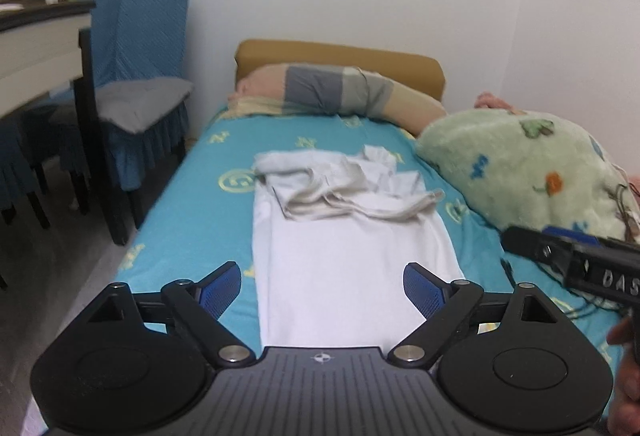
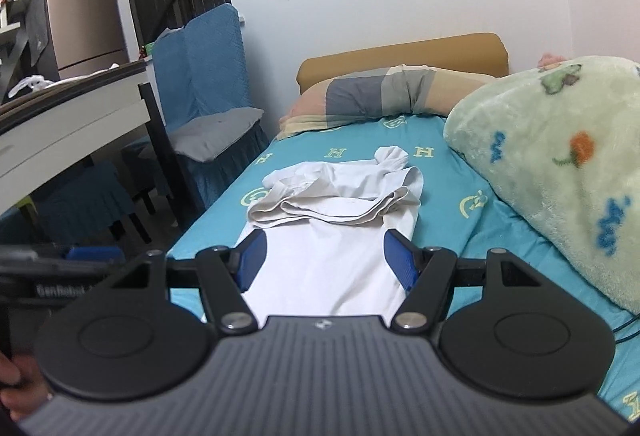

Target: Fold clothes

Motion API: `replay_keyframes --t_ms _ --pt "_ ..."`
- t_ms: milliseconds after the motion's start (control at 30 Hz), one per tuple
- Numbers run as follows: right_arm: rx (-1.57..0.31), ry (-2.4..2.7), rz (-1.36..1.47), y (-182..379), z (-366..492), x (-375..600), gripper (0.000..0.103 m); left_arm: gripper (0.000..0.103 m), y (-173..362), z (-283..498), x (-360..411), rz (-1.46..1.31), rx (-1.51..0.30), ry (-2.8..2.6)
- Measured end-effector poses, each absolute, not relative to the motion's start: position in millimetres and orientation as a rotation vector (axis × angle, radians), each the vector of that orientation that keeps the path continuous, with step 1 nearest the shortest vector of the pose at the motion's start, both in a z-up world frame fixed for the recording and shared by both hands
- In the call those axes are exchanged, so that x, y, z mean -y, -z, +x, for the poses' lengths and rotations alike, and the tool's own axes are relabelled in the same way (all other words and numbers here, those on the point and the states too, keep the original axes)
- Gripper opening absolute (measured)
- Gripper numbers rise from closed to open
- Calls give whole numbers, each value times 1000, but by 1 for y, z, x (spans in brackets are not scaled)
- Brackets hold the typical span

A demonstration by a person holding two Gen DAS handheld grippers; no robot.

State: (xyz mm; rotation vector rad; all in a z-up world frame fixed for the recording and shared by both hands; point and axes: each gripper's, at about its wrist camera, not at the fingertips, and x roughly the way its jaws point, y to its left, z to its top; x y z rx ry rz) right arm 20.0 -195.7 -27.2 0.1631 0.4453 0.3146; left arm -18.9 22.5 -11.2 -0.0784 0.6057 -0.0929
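From the left wrist, the left gripper [image 1: 322, 286] stands wide with nothing between its blue pads [image 1: 224, 288]; the white garment [image 1: 352, 256] lies flat on the turquoise bedsheet [image 1: 180, 220] straight ahead of and beneath it, its far end bunched into beige-edged folds; the right gripper [image 1: 516, 240] shows at the right, beside the green fleece blanket [image 1: 520, 164]. From the right wrist, the right gripper [image 2: 320, 256] is parted about halfway, empty, above the near part of the white garment [image 2: 328, 260]; a striped pillow [image 2: 372, 92] lies beyond, a blue-covered chair [image 2: 208, 76] to the left.
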Motion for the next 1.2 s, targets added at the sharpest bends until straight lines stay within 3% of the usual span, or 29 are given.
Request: replay_keyframes --t_ms 100,133,167,233,567,1033,1200 --pt "-447 -304 164 29 22 195 67 91 13 -19 -22 -104 -610 113" --pt "-452 -301 167 30 23 194 70 92 14 -19 -20 -99 -611 116" --pt "-456 -300 172 33 24 194 80 94 14 -19 -18 -84 -611 117" --pt "-468 -298 172 37 26 194 85 97 17 -19 -15 -59 -612 112" --pt "-557 -321 231 50 35 197 85 102 32 -4 -37 -158 -705 33" --pt "-845 -309 939 114 65 254 86 102 47 9 -41 -387 -801 72" --pt "-921 -318 1075 137 68 251 86 102 64 20 -50 -559 -861 111"
